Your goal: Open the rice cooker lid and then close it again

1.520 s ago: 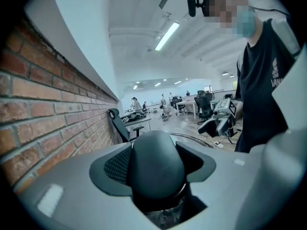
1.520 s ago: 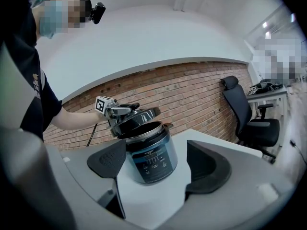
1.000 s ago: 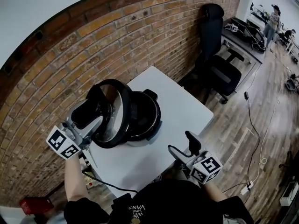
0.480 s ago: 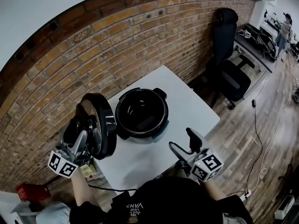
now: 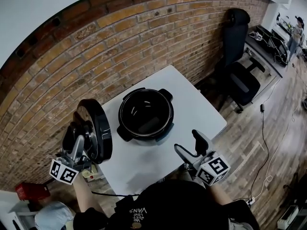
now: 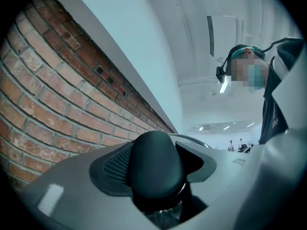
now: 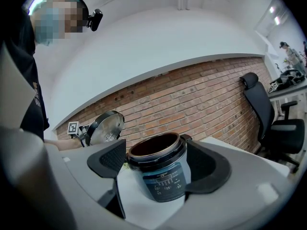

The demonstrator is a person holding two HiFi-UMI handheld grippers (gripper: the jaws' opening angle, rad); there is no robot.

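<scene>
The black rice cooker point(image 5: 145, 114) stands uncovered on the white table point(image 5: 192, 110), its dark inner pot showing. Its round lid point(image 5: 97, 128) is off the pot and hangs on edge past the table's left side, near the brick wall. My left gripper point(image 5: 78, 137) is shut on the lid's black knob point(image 6: 156, 169), which fills the gap between the pads. My right gripper point(image 5: 188, 143) stands open at the table's front edge with nothing in it. In the right gripper view the cooker point(image 7: 160, 169) sits a little beyond the open jaws, with the lid point(image 7: 104, 127) behind it on the left.
A brick wall point(image 5: 144, 42) runs behind the table. A black office chair point(image 5: 240, 75) stands to the right on the wood floor. A black cord point(image 5: 110, 191) trails below the table's front-left corner, and a red object point(image 5: 31, 191) lies on the floor at the left.
The lid has swung left off the cooker, from half over the pot to clear of the table's left edge, carried by my left gripper. The pot now shows fully. My right gripper stayed put.
</scene>
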